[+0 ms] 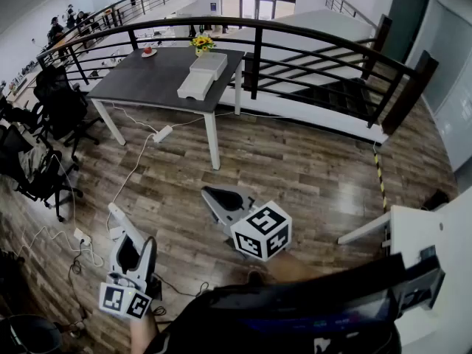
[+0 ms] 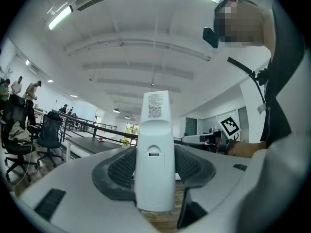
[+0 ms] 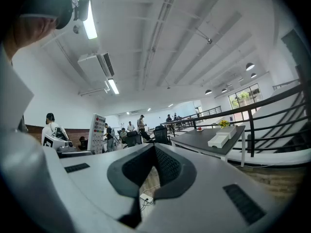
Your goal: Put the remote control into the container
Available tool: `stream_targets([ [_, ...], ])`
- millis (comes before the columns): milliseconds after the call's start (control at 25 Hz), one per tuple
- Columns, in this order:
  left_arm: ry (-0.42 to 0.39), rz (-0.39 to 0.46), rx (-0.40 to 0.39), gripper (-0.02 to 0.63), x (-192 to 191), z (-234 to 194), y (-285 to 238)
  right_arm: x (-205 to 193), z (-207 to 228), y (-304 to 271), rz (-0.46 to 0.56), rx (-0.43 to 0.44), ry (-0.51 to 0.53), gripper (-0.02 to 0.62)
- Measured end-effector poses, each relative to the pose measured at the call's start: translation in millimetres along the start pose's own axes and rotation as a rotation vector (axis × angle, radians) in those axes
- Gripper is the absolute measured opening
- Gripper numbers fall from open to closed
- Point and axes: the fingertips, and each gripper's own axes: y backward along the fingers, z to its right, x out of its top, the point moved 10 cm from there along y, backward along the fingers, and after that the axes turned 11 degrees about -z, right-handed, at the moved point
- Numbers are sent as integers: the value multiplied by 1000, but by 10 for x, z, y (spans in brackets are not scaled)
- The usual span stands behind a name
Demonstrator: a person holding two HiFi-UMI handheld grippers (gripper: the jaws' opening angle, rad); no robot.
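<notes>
- Left gripper: carried at the lower left of the head view, with its marker cube nearest the camera. Both dark pads are pressed against the sides of the remote control, which is pinched between them.
- Remote control: white and long, held by its lower end. Its back is turned to the left gripper view, where a battery-cover notch and a printed label are seen. Its free end projects past the jaw tips. In the head view it is seen over the floor, well apart from the table.
- Right gripper: held near the middle of the head view, beside its marker cube. Its jaw tips are brought together in a narrow V, and nothing is caught between them. Floor and a white socket strip are seen through the gap lower down.
- White containers: 2 rectangular boxes, set end to end near the right edge of the table top.
- Table: dark grey top on white legs, placed beside the railing.
- Yellow flowers: placed on the table just behind the containers.
- Red fruit: set on a small plate at the far side of the table.
- Power strip: white, lying on the wooden floor under the table's near edge.
- Office chairs: black, grouped left of the table.
</notes>
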Motion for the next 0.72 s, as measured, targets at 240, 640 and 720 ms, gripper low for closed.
stream_targets([
  [240, 3, -5, 8, 249, -7, -62, 23, 12, -22, -50, -3, 0, 4, 2],
  [640, -17, -2, -3, 249, 51, -126, 16, -4, -32, -121, 5, -19, -40, 2],
  [720, -18, 1, -7, 249, 66, -167, 16, -4, -53, -154, 1, -28, -41, 2],
])
